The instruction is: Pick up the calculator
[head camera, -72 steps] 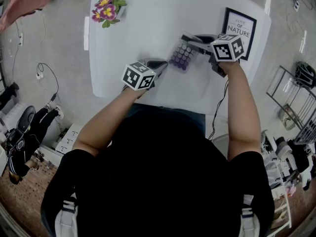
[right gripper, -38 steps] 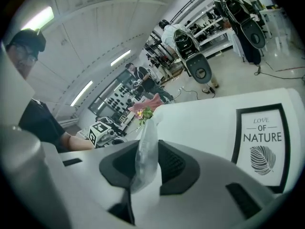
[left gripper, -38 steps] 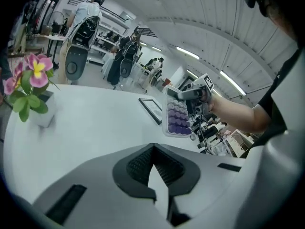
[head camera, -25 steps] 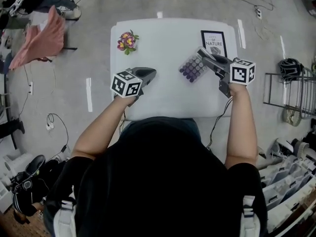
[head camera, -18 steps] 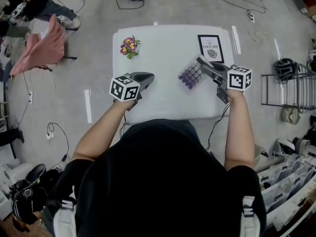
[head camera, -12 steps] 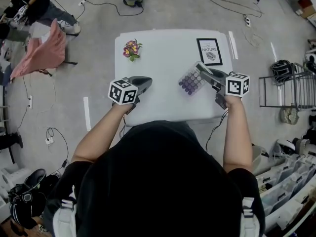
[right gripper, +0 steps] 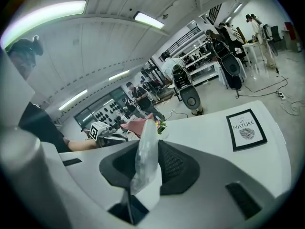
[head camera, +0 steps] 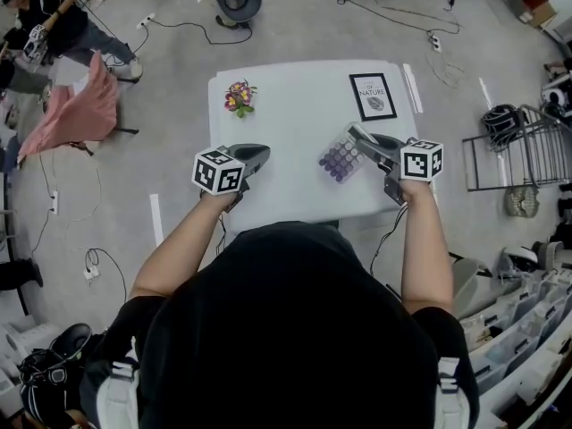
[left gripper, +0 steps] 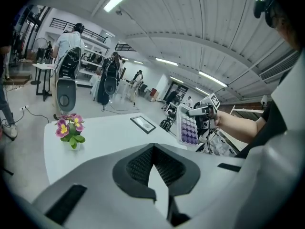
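The calculator (head camera: 340, 157), pale with rows of purple keys, hangs above the white table (head camera: 295, 105) near its right front part. My right gripper (head camera: 356, 138) is shut on its edge. In the right gripper view the calculator (right gripper: 145, 151) stands edge-on between the jaws. From the left gripper view, the calculator (left gripper: 189, 128) shows its keys, held up by the right gripper (left gripper: 202, 111). My left gripper (head camera: 260, 154) hovers over the table's left front part, shut, with nothing between its jaws.
A small pot of pink and yellow flowers (head camera: 239, 96) stands at the table's far left. A framed print (head camera: 374, 96) lies at the far right. A chair with pink cloth (head camera: 76, 105) is on the left, a wire rack (head camera: 500, 150) on the right.
Both grippers have drawn back toward the table's near edge and risen a little. The calculator stays in the right gripper. The table looks smaller and farther below.
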### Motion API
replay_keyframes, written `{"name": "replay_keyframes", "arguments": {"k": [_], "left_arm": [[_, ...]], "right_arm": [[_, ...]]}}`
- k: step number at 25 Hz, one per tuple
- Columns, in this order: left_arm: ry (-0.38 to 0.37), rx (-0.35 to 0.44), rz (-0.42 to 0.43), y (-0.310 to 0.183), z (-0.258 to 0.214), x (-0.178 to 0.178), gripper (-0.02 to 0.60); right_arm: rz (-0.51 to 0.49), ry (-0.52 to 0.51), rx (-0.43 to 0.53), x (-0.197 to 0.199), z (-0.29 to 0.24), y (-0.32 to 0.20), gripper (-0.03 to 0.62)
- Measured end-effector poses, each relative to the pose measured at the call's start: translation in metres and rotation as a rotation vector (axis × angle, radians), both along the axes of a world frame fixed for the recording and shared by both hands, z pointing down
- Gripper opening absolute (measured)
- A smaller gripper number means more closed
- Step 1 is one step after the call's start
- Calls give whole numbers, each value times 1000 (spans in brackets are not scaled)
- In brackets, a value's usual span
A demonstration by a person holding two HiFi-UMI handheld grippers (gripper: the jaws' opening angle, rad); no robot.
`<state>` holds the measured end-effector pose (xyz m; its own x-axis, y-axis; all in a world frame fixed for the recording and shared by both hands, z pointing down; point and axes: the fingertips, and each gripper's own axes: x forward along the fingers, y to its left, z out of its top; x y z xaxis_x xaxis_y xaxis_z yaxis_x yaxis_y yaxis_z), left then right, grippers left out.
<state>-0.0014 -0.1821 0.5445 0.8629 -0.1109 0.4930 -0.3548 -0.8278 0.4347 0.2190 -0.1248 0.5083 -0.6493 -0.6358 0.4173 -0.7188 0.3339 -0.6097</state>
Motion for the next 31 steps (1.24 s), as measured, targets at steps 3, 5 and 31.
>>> {"name": "replay_keyframes", "arguments": {"k": [3, 5, 31], "left_arm": [[5, 1, 7, 2, 0, -2, 15], [6, -2, 12, 4, 1, -4, 15], [-18, -21, 39, 0, 13, -8, 15]], "right_arm": [[-4, 12, -3, -4, 3, 7, 107], [-2, 16, -3, -6, 3, 10, 107], [32, 27, -30, 1, 13, 12, 107]]}}
